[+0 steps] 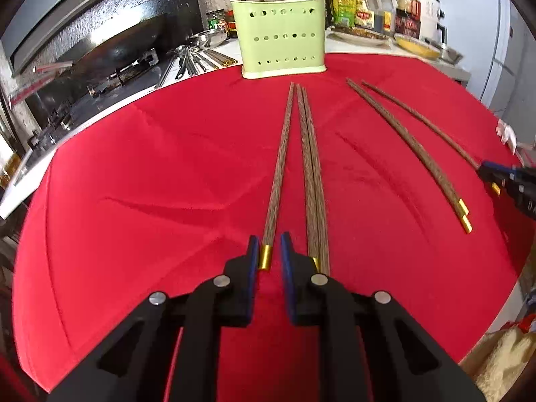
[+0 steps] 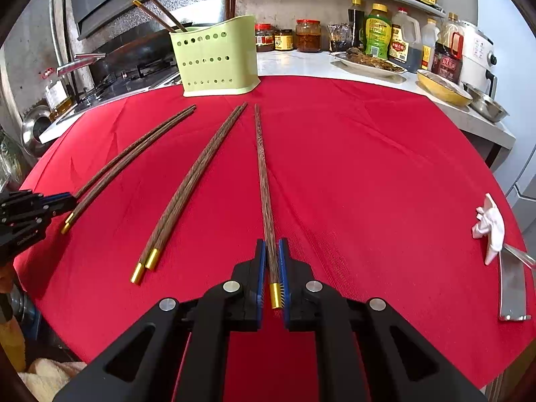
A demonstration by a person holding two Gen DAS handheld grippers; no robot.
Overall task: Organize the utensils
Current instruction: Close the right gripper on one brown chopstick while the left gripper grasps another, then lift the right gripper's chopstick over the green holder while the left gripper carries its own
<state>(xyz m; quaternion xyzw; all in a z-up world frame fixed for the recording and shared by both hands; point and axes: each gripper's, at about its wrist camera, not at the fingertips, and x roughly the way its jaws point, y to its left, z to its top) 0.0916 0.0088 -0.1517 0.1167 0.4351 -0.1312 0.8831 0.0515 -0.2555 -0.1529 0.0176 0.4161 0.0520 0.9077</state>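
Observation:
Several brown wooden chopsticks with gold caps lie on a red cloth point(image 1: 134, 174). In the left wrist view my left gripper point(image 1: 269, 251) stands slightly open around the gold end of one chopstick point(image 1: 279, 174), with a pair point(image 1: 311, 181) just to its right. In the right wrist view my right gripper point(image 2: 272, 258) is shut on a single chopstick point(image 2: 264, 174). A pair point(image 2: 187, 184) lies to its left, and another pair point(image 2: 134, 154) lies further left by the left gripper point(image 2: 63, 201). A pale green perforated holder point(image 1: 281, 40) point(image 2: 217, 57) stands at the far edge with several chopsticks in it.
A stove with a wok point(image 1: 110, 47) sits at the far left. Bottles and jars point(image 2: 378, 33), dishes of food point(image 2: 368, 62) and a white appliance point(image 2: 475, 53) line the back counter. A crumpled tissue point(image 2: 489, 224) and a metal tool point(image 2: 511, 288) lie at the cloth's right edge.

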